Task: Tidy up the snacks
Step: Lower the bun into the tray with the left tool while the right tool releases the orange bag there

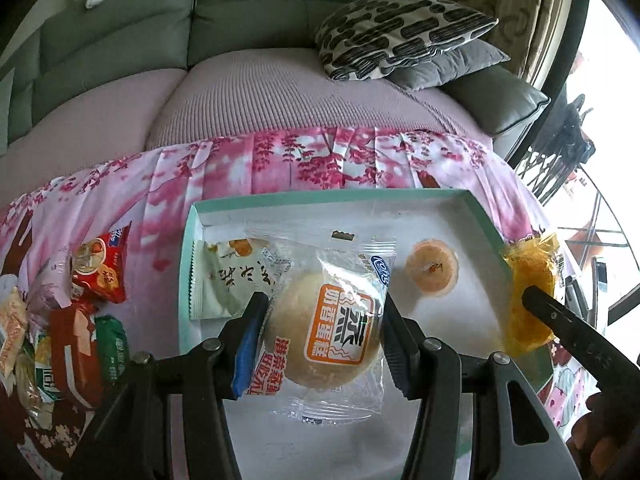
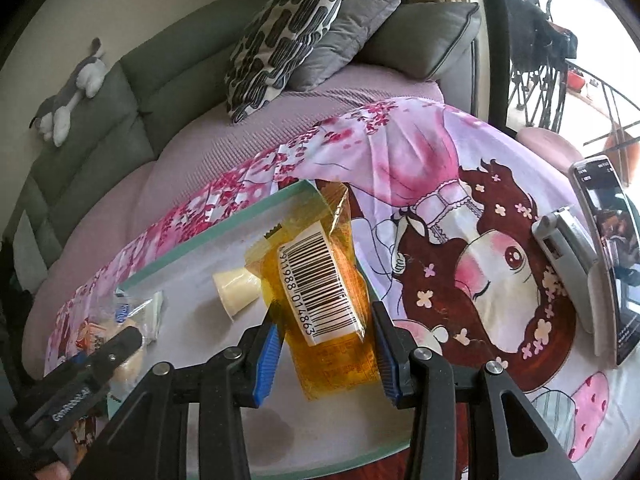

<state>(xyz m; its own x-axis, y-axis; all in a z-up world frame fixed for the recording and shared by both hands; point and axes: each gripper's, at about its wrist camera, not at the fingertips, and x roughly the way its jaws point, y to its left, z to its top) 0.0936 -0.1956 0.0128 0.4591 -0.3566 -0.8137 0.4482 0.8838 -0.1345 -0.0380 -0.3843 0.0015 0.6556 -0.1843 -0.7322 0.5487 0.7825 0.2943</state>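
Both grippers' jaws grasp snacks: left gripper (image 1: 324,332) a cake packet (image 1: 324,320), right gripper (image 2: 326,344) an orange packet (image 2: 324,300).

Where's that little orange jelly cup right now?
In the left wrist view, the jelly cup sits inside the teal tray, right of the wrapped steamed cake.

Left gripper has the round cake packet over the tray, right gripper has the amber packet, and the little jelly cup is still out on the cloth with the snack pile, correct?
One thing is wrong: the jelly cup already sits inside the tray, as the left wrist view shows. The rest stands: the left gripper holds the round cake packet over the tray, and the right gripper holds the amber packet.
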